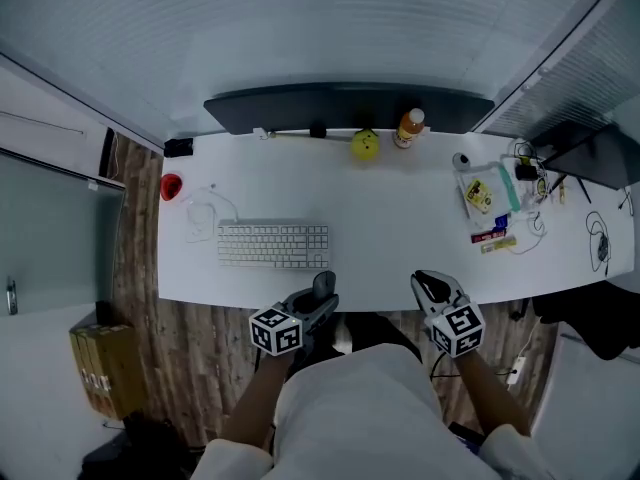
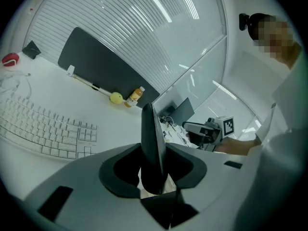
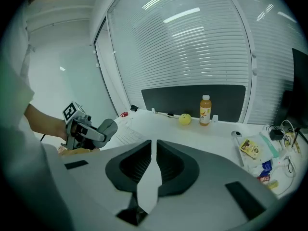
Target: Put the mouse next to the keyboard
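- Left gripper (image 1: 316, 306): at the desk's front edge, by the keyboard's front right corner; its marker cube faces the head camera
- Left jaws: pinching the mouse (image 1: 324, 284). In the left gripper view I see it edge-on, a dark narrow blade standing upright between the two pads
- Mouse: grey and rounded, poking out past the left fingertips toward the desk (image 1: 400, 218). It sits over the front edge, just right of the keyboard (image 1: 274, 245) and near its lower right corner. I cannot tell whether it touches the desk top
- Keyboard: white, flat on the desk, left of centre, long side parallel to the front edge
- Right gripper (image 1: 432, 288): at the front edge too, well right of the left one, pointing toward the back of the desk
- Right jaws: drawn together with only a thin slit between the tips, nothing in it; white desk shows through
- Back of desk: black monitor (image 1: 345, 106) across the middle, with a yellow ball (image 1: 365, 145) and an orange drink bottle (image 1: 409, 127) side by side in front of it
- Left end: small red object (image 1: 171, 185), loose white cable (image 1: 205, 213) beside the keyboard
- Right end: packets and cables in a heap (image 1: 490, 203), well apart from the mouse
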Tool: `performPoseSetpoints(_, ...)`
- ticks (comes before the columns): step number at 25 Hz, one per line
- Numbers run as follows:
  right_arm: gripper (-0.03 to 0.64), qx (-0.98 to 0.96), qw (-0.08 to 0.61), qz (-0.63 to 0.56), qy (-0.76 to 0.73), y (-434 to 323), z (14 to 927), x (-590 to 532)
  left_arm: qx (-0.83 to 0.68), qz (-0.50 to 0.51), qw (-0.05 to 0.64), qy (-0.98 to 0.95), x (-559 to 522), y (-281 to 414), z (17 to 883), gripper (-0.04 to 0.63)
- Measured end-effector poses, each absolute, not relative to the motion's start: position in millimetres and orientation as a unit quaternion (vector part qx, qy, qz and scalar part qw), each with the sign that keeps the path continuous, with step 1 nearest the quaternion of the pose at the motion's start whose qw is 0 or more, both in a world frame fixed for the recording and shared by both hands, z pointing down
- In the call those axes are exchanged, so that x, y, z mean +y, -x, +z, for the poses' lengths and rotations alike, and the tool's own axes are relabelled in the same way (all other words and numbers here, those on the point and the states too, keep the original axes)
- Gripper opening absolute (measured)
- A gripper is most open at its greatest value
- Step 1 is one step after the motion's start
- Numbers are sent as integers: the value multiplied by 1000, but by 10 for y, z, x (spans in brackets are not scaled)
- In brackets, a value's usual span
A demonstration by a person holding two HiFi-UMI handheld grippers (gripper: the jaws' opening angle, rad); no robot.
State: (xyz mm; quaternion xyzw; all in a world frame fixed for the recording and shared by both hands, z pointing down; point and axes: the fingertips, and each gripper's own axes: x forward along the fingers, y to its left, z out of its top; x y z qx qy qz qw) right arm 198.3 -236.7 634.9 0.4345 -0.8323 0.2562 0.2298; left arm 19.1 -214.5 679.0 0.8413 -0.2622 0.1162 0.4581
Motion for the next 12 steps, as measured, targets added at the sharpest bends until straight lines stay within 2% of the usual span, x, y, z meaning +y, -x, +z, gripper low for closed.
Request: performPoseSetpoints(12,44,-849,247,275,-378,-2035,6790,-2658,-289,143,498,-805,-2456,-620,7464,144)
